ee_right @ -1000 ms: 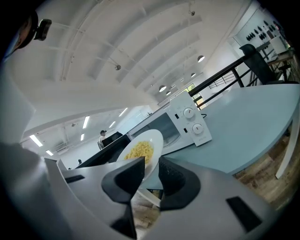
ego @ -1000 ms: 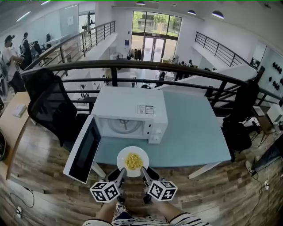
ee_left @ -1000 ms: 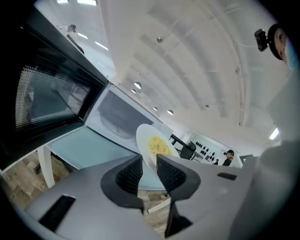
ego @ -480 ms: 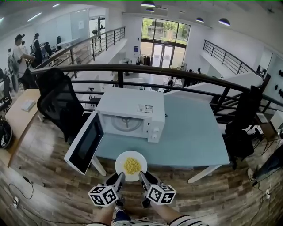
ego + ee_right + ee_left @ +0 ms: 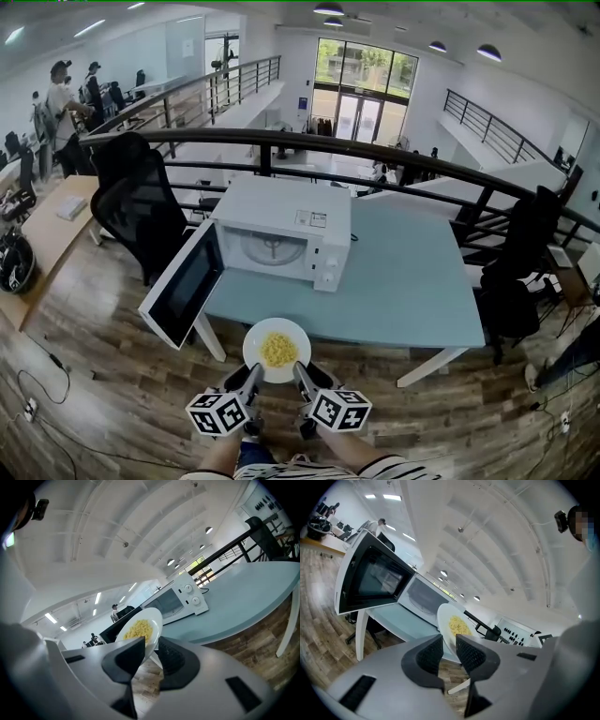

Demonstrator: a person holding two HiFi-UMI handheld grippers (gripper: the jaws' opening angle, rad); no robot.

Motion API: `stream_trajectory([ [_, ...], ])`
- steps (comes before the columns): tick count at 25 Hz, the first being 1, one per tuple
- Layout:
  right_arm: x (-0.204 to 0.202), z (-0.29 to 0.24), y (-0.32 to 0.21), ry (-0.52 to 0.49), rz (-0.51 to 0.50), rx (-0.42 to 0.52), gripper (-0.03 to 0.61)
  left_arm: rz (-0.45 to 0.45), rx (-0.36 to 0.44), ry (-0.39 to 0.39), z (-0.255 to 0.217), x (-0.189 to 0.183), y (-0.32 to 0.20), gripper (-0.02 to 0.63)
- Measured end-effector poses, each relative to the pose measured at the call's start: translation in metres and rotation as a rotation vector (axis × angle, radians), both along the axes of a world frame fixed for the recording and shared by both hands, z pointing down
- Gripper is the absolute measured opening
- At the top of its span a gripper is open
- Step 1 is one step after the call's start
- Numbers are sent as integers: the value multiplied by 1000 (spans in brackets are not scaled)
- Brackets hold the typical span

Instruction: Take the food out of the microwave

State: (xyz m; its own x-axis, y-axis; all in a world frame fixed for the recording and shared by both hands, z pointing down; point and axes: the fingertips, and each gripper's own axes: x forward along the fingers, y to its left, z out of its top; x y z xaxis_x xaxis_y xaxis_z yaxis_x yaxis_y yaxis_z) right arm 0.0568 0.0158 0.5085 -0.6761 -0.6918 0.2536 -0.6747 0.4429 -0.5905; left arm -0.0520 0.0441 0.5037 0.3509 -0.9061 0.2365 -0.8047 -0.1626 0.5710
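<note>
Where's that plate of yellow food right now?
In the head view the plate is held low at centre, outside the microwave, by the table's near edge; the left gripper and right gripper each clamp its near rim, jaws closing.

The microwave (image 5: 281, 239) stands on the desk (image 5: 412, 291), toward its left end, with its door (image 5: 183, 295) swung open to the left. The plate (image 5: 256, 345), food (image 5: 278, 349) on it, is before the desk's near edge. A chair (image 5: 141, 211) stands left, and a railing (image 5: 328, 141) runs behind.

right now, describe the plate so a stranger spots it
Find the white microwave, door open, on the pale blue table. By its near edge hangs a white plate of yellow food, left gripper and right gripper closing on its rim.
</note>
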Motion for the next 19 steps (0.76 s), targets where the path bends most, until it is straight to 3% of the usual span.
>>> stream_trajectory([
  [19, 12, 16, 31, 6, -47, -31, 95, -47, -29, 5, 16, 13, 36, 97],
])
